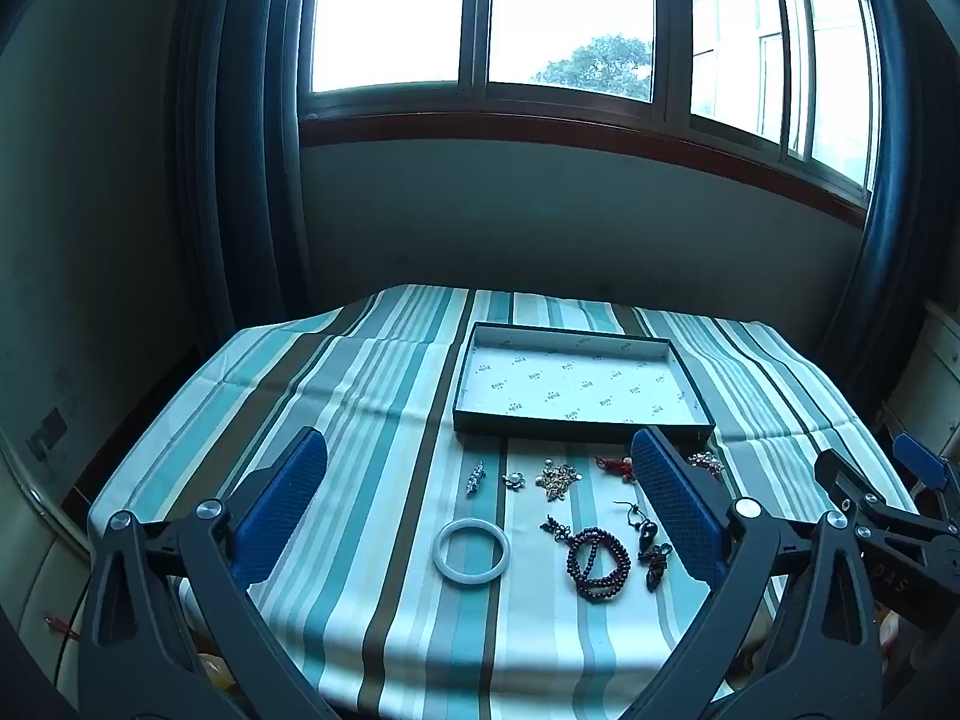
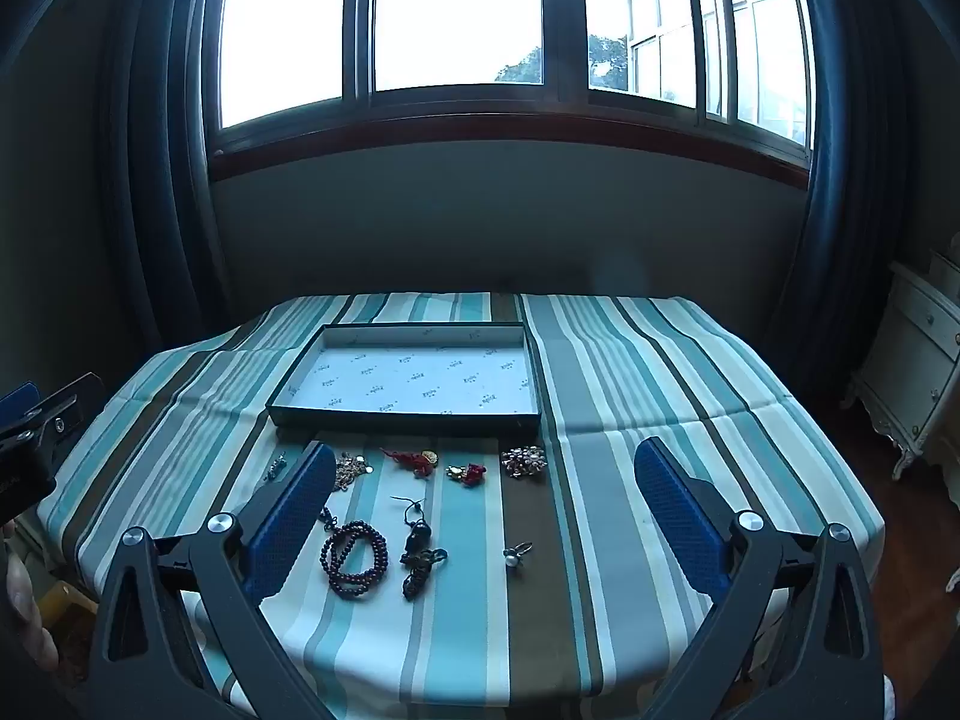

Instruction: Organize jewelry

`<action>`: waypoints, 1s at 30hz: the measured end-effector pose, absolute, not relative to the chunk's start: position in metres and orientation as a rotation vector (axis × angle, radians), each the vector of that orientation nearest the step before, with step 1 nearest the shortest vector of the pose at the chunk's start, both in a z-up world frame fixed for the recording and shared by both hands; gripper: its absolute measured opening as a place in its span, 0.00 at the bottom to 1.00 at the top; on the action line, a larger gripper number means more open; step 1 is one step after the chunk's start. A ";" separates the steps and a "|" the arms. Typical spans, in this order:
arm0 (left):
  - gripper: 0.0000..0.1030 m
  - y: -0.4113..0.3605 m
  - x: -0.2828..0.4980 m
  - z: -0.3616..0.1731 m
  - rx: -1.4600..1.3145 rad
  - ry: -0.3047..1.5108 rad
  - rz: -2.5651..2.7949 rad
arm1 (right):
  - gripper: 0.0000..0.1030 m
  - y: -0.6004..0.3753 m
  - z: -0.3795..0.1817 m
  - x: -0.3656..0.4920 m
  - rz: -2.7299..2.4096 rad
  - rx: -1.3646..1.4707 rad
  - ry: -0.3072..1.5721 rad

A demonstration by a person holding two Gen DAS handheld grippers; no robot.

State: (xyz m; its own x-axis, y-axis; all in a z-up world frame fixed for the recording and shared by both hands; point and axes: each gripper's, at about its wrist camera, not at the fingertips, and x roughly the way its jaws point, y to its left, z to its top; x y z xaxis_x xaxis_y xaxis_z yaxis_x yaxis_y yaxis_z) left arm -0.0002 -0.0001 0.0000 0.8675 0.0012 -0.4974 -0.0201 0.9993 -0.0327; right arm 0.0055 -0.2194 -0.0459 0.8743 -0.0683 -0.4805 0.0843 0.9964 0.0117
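Table [image 1: 372,420]: striped cloth, creased; slide nothing across it.
Tray [image 1: 579,425]: shallow, nothing in it, at the far side just behind the jewelry; judged the destination.
Left claw [image 1: 474,501]: jaws wide apart, holding nothing, hovering over the near pieces.
Right claw [image 2: 483,507]: jaws wide apart, nothing held.
Bangle [image 1: 471,550]: nearest the left claw, well clear of neighbours; suggested first pick, gripped across the rim.
Beads [image 2: 354,558]: coiled beside a dark pendant [image 2: 420,561]; lift straight up to avoid snagging.
Brooch [image 2: 524,461]: small, near the tray.
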 end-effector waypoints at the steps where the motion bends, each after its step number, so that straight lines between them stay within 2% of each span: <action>1: 0.98 0.000 0.000 0.000 -0.038 0.528 0.011 | 0.96 -0.220 -0.046 0.005 -0.080 0.030 0.496; 17: 0.98 0.000 -0.016 0.028 -0.033 0.442 0.014 | 0.96 -0.220 -0.018 -0.008 -0.082 0.041 0.414; 30: 0.98 -0.001 -0.020 0.031 -0.036 0.419 0.018 | 0.96 -0.224 -0.019 -0.011 -0.073 0.047 0.389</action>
